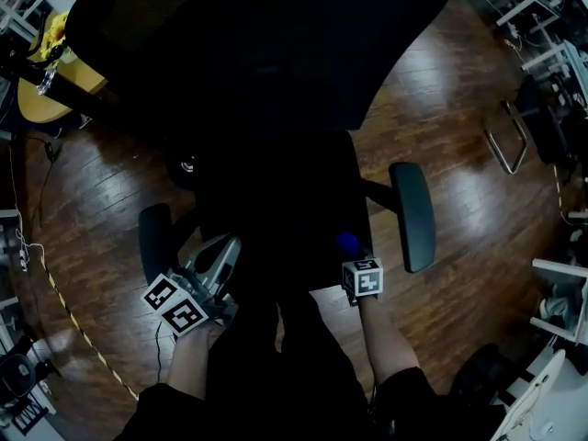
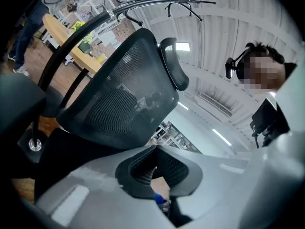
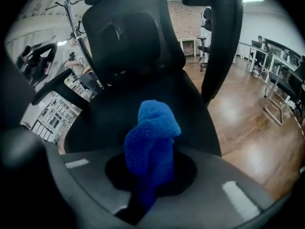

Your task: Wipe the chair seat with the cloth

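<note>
The right gripper [image 1: 351,254], at lower centre of the head view, is clamped on the blue cloth [image 3: 151,142] at the front of the black chair seat [image 3: 157,97]. The left gripper [image 1: 223,251] has its jaws together, empty. Wiping seems about to begin; next, I think, the cloth must press down on the seat.

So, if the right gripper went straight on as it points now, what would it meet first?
Probably the chair seat, with the held blue cloth touching first; depth is unclear.
</note>
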